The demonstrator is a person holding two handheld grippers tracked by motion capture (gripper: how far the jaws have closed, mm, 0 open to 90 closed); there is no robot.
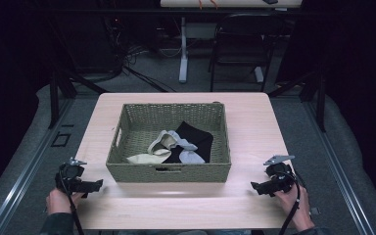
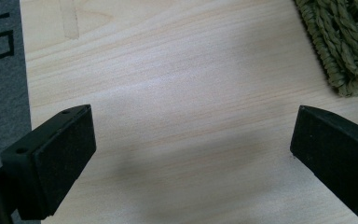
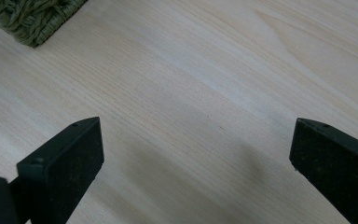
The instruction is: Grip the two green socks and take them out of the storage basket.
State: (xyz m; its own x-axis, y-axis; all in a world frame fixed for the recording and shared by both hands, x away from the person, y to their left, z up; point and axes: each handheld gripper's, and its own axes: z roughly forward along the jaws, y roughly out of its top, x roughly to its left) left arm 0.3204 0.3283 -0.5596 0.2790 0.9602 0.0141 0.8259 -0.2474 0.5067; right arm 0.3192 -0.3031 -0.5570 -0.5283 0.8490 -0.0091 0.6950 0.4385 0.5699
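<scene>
A woven green basket [image 1: 127, 169] sits in the middle of the light wooden table [image 1: 254, 122]. Inside lie a black cloth [image 1: 197, 138], a beige cloth [image 1: 144, 157] and pale grey cloths [image 1: 185, 145]. My left gripper [image 1: 97, 185] rests near the table's front left, left of the basket, held by a hand. It is open, its jaws wide apart over bare wood [image 2: 191, 140], with the basket's corner [image 2: 349, 42] at upper right. My right gripper [image 1: 254, 186] rests at the front right, also open over bare wood [image 3: 196, 154], with the basket's corner [image 3: 28, 18] at upper left.
Beyond the table stand a black chair [image 1: 242, 44] and a white table leg [image 1: 183, 49], with cables on the floor. Grey padding [image 1: 352, 161] flanks the table on both sides. Dark stand legs [image 1: 58, 93] rise at the back left and right.
</scene>
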